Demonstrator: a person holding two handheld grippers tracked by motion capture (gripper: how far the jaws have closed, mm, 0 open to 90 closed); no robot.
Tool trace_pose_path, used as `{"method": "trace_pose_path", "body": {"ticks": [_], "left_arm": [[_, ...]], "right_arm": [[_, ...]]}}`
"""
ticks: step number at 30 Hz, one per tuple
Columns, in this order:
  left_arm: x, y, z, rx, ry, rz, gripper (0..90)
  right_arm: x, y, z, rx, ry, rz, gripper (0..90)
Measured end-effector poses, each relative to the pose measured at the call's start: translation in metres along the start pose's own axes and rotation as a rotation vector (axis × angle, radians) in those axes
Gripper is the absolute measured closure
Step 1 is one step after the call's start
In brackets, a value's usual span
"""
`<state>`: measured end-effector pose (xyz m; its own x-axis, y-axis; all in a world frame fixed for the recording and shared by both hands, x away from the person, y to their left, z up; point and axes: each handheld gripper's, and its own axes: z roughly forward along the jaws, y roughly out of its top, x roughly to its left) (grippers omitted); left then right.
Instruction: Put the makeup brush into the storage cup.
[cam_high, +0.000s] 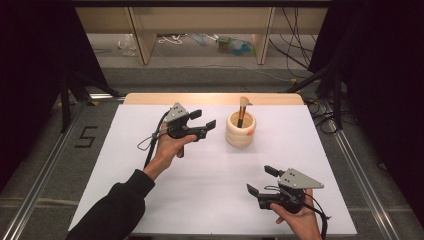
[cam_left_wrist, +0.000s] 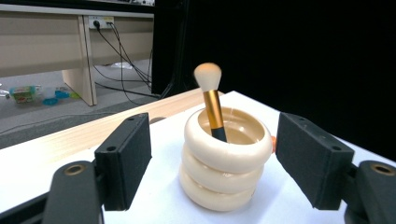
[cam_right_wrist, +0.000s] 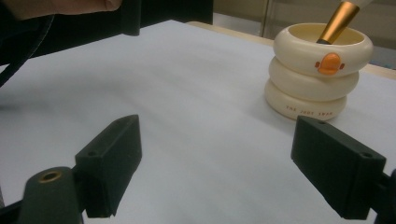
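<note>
In the high view, the left gripper (cam_high: 204, 121) hung above the white table (cam_high: 150, 190) toward its far left part, jaws apart and empty, pointing at the cream ringed cup (cam_high: 240, 131) just beside it. The cup stood near the middle of the far edge, and a makeup brush (cam_high: 242, 111) with a gold ferrule stood in it, bristles up, leaning on the rim. The right gripper (cam_high: 261, 180) sat near the near right corner, well apart from the cup, jaws spread with nothing between them.

In the left gripper view, the two black jaws framed the cup (cam_left_wrist: 226, 157) without touching it; the cup stood farther off on the table (cam_left_wrist: 28, 168), near its wooden far edge. The brush (cam_left_wrist: 214, 108) leaned inside, its pale head above the rim.

In the right gripper view, the jaws stood wide over bare table (cam_right_wrist: 187, 102). The cup (cam_right_wrist: 317, 70) was at the upper right, showing an orange duck-bill mark, with the brush's ferrule (cam_right_wrist: 337, 21) rising from it
</note>
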<state>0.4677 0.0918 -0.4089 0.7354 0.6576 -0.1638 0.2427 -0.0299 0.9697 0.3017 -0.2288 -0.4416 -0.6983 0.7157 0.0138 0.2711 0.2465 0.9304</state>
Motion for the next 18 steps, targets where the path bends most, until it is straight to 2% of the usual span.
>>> {"method": "trace_pose_path", "body": {"ticks": [5, 7, 13, 15, 18], "left_arm": [[-0.004, -0.004, -0.003, 0.018, -0.009, 0.028, 26.7], [-0.006, -0.005, -0.006, 0.021, -0.012, 0.032, 26.6], [-0.009, -0.012, -0.015, 0.034, -0.018, 0.045, 26.5], [-0.01, -0.014, -0.017, 0.038, -0.02, 0.046, 25.9], [-0.011, -0.016, -0.021, 0.055, -0.027, 0.051, 24.9]], "right_arm": [[-0.001, 0.0, -0.001, 0.003, 0.003, 0.001, 17.1], [0.001, 0.0, -0.001, 0.004, 0.007, 0.019, 17.1], [0.0, 0.0, 0.0, -0.001, -0.003, -0.001, 17.1], [0.001, 0.001, -0.002, 0.021, 0.002, 0.013, 17.1], [-0.001, 0.0, 0.0, -0.008, 0.0, 0.001, 17.1]]}}
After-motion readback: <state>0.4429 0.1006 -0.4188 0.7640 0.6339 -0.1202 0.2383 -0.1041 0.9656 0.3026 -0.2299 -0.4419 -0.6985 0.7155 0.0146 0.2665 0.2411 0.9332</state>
